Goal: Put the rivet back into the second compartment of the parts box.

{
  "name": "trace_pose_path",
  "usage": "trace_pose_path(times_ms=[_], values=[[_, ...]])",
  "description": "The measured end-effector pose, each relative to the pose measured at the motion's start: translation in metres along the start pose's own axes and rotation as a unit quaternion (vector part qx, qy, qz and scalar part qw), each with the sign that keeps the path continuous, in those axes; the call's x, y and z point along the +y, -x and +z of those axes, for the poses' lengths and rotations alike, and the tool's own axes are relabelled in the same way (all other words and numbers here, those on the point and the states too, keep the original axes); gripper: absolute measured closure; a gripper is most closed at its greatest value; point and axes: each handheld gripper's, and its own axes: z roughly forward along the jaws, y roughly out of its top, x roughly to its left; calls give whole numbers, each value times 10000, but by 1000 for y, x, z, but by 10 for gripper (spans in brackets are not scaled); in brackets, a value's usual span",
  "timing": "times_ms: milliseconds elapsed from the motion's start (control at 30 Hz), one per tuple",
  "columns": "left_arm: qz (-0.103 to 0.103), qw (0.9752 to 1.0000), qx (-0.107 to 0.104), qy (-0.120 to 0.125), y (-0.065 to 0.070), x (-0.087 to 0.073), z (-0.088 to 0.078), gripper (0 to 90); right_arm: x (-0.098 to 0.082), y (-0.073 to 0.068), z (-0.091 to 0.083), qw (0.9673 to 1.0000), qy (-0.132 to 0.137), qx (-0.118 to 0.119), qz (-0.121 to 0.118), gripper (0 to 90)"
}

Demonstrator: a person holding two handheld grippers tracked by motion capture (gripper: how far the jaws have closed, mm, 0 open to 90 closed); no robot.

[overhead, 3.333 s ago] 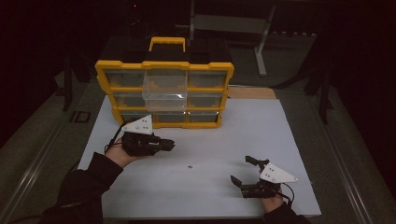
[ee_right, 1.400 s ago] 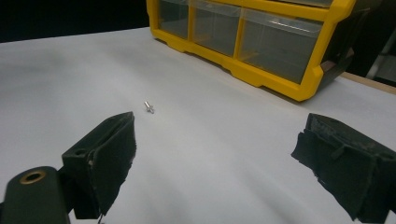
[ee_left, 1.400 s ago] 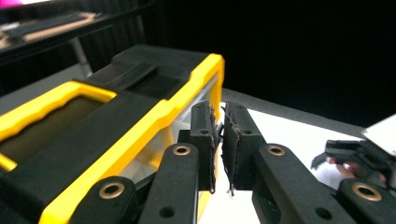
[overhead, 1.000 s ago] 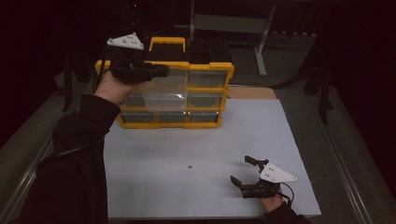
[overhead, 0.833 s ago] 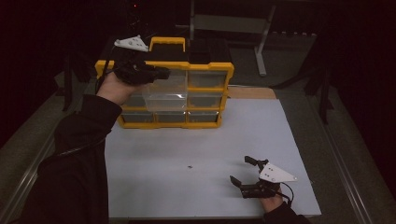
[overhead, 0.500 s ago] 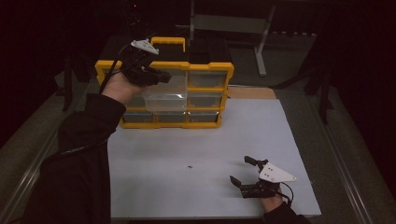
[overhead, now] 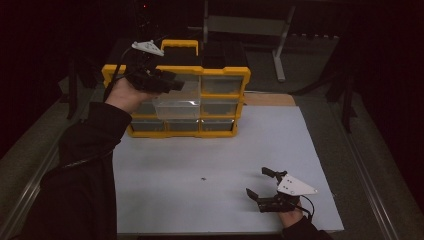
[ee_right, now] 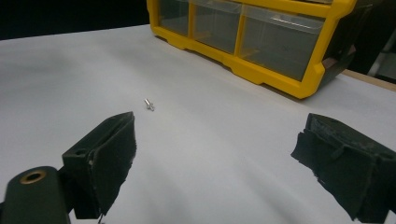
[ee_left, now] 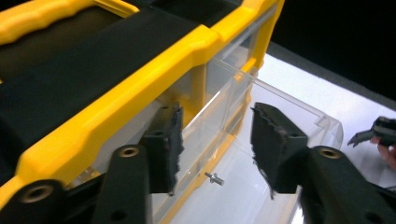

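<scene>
Our left gripper (overhead: 167,82) has risen from the table to above the pulled-out drawer (overhead: 177,106), jaws just parted over a small screw (ee_left: 214,178); our right gripper (overhead: 262,185) rests wide open.

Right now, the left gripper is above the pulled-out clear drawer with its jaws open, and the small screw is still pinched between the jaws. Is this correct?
Not quite. The left gripper is above the pulled-out clear drawer and its jaws, which have just been opening, stand apart, but they hold nothing. The small screw lies on the drawer's floor below them, as the left gripper view shows.
</scene>
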Motion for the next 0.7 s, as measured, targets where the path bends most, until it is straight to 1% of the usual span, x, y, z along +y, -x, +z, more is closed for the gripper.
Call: trace_pose_path(times_ms=[67,133,233,267,300,400,433,500,600,633,700], values=[[-36,10000,7,63,1,-1,-3,391,0,0,0,10000,-1,2,-1,106],[-73,9999,45,113,2,-2,-6,310,0,0,0,10000,-1,2,-1,106],[-31,9999,83,85,6,-4,-9,167,0,0,0,10000,8,-3,5,106],[-62,9999,82,69,7,-4,-10,127,0,0,0,10000,8,-7,-3,106],[-64,9999,108,56,8,-5,-11,102,0,0,0,10000,2,-5,6,106],[-28,9999,87,49,13,-9,-15,10,0,0,0,10000,-1,-5,3,106],[-23,10000,39,76,15,-10,-18,0,0,0,0,10000,-2,-6,0,106],[-4,9999,53,103,18,-13,-22,0,0,0,0,10000,-2,-10,1,106],[-10,9999,115,125,21,-16,-26,0,0,0,0,10000,-2,-11,3,106],[-2,9998,169,114,23,-19,-29,0,0,0,0,10000,-2,-12,7,106],[33,9998,156,148,27,-22,-32,0,0,0,1,10000,-4,-10,4,106]])
